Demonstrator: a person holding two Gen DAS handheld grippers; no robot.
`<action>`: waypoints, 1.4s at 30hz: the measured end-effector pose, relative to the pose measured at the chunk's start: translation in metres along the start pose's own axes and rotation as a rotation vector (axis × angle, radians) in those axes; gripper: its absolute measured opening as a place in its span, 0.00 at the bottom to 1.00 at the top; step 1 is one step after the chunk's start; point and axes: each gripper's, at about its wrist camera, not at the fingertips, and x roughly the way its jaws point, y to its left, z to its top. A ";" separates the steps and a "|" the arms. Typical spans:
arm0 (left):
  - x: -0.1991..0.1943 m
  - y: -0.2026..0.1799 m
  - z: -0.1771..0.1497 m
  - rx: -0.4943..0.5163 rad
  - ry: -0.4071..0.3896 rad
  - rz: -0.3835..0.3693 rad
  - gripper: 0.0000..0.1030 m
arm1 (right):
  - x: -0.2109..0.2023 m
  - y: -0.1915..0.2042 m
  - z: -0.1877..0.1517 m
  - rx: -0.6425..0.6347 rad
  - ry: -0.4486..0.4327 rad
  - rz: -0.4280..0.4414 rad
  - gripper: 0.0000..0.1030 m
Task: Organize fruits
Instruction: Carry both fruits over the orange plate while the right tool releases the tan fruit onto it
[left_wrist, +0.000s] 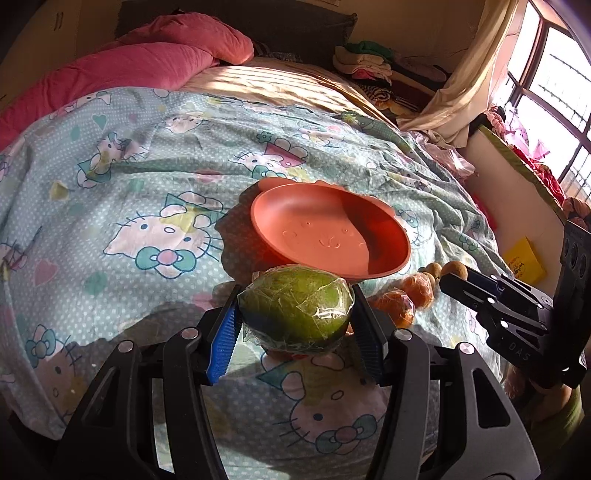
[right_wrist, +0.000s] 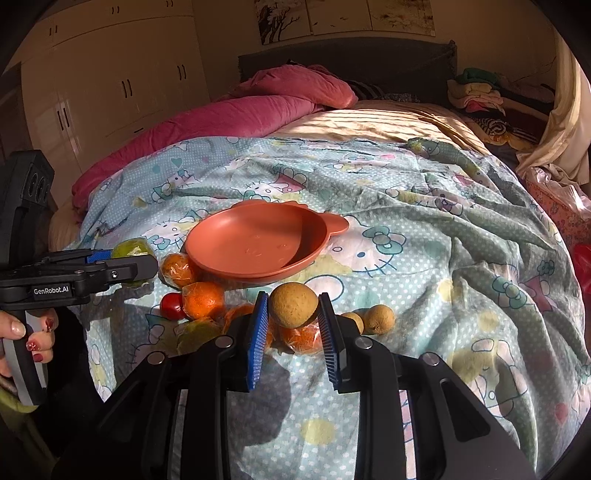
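My left gripper (left_wrist: 295, 308) is shut on a green fruit wrapped in plastic film (left_wrist: 295, 308), held just in front of the orange bear-shaped plate (left_wrist: 321, 225), which lies empty on the bed. My right gripper (right_wrist: 293, 308) is shut on a round tan fruit (right_wrist: 293, 304), near the plate (right_wrist: 258, 243). Below and around it lie wrapped oranges (right_wrist: 203, 299), a red tomato (right_wrist: 171, 306), another green fruit (right_wrist: 195, 334) and small tan fruits (right_wrist: 378, 319). The left gripper shows in the right wrist view (right_wrist: 122, 267), the right one in the left wrist view (left_wrist: 454, 278).
A Hello Kitty quilt (right_wrist: 424, 258) covers the bed. A pink duvet (left_wrist: 129, 70) lies at the head. Folded clothes (right_wrist: 476, 96) are stacked at the far right corner. The bed's right edge drops toward a window and a yellow note (left_wrist: 524, 260).
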 end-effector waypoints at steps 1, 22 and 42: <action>0.002 0.002 0.004 -0.006 0.001 -0.005 0.47 | 0.002 -0.001 0.002 -0.004 0.000 0.004 0.25; 0.065 0.001 0.066 0.027 0.085 -0.015 0.47 | 0.045 0.009 0.041 -0.104 0.063 0.061 0.25; 0.098 -0.003 0.084 0.055 0.181 -0.035 0.47 | 0.088 0.017 0.061 -0.218 0.251 0.112 0.25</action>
